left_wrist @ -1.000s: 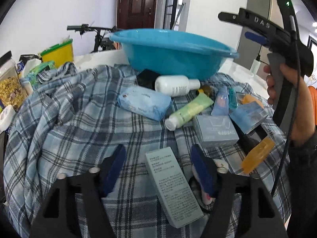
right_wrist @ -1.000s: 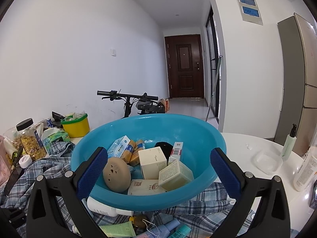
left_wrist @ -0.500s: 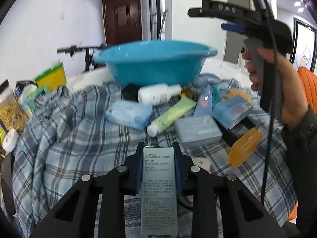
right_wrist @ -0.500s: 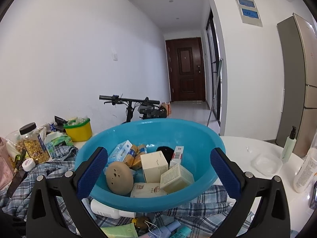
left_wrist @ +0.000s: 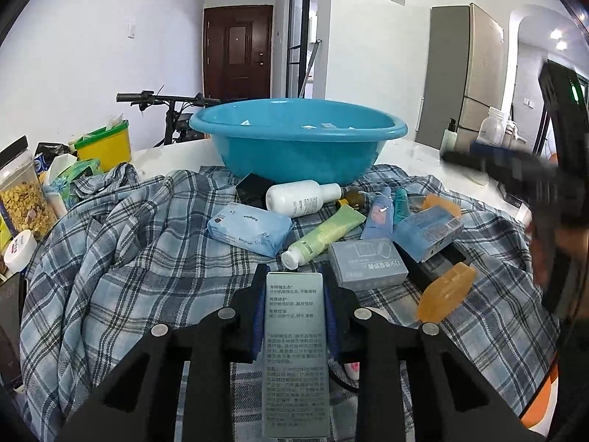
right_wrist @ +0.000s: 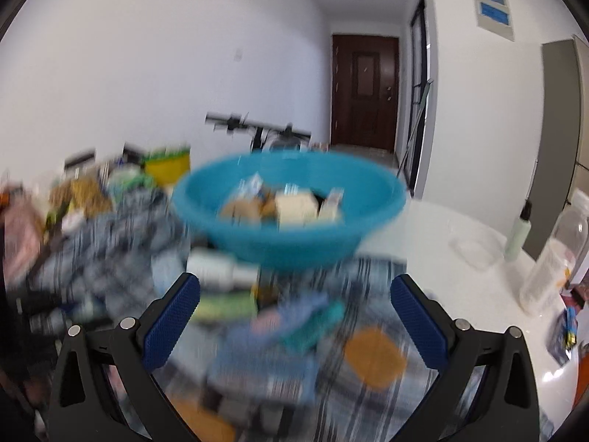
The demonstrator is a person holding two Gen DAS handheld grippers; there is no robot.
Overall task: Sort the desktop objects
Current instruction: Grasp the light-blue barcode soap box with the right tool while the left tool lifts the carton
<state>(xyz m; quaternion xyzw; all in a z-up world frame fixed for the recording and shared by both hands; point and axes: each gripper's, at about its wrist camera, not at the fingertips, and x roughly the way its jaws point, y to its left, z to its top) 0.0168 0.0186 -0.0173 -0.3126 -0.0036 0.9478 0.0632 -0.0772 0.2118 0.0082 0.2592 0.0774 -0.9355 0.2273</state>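
Left claw [left_wrist: 294, 316] clamps grey-green box [left_wrist: 295, 350], near side of plaid cloth [left_wrist: 121, 269]. Grey box [left_wrist: 366, 266], green tube [left_wrist: 324, 237], wipes pack [left_wrist: 250, 227] lie before blue basin [left_wrist: 298, 140]. Right claw [right_wrist: 294, 316] wide, empty.

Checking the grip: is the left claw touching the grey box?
Touching. The left wrist view shows both blue pads pressed against the sides of the grey box, held in the left claw.
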